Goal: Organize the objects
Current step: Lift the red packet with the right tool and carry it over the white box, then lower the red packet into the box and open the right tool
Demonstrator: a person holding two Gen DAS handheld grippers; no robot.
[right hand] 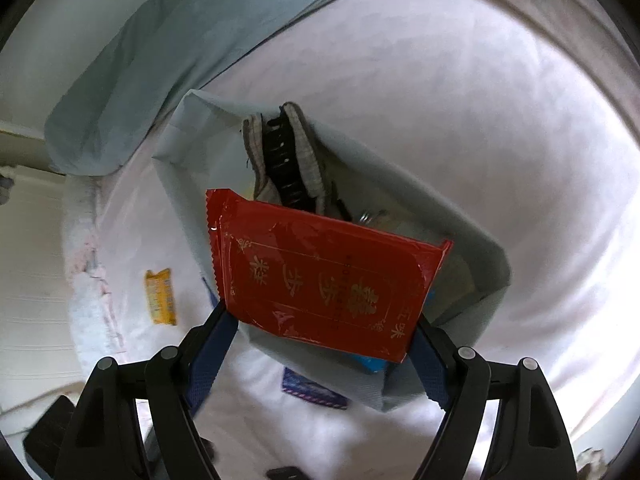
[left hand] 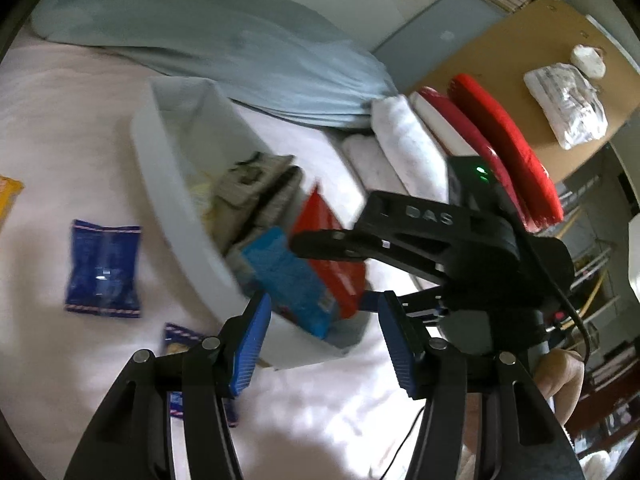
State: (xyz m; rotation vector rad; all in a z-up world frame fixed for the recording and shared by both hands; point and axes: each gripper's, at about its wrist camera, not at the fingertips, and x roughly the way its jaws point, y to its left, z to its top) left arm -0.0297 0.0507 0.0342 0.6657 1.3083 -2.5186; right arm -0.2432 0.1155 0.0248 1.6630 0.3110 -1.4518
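Note:
A white bin (left hand: 176, 208) sits on a white bed and holds a grey notebook (left hand: 248, 184) and a light blue packet (left hand: 292, 280). My right gripper (right hand: 320, 340) is shut on a red packet (right hand: 324, 276) and holds it over the bin (right hand: 472, 232); the packet (left hand: 328, 240) and that gripper (left hand: 440, 248) also show in the left wrist view. My left gripper (left hand: 320, 340) is open and empty, just in front of the bin's near end. A dark blue packet (left hand: 103, 268) lies left of the bin, another (left hand: 180, 340) by my left finger. A yellow packet (right hand: 160, 296) lies further off.
A blue-grey pillow (left hand: 224, 48) lies behind the bin. Folded white and red cloths (left hand: 460, 128) are stacked at the bed's right side. A cardboard surface (left hand: 520, 52) with a plastic-wrapped bundle (left hand: 568, 104) stands beyond. A third dark blue packet (right hand: 312, 392) lies under the bin's near edge.

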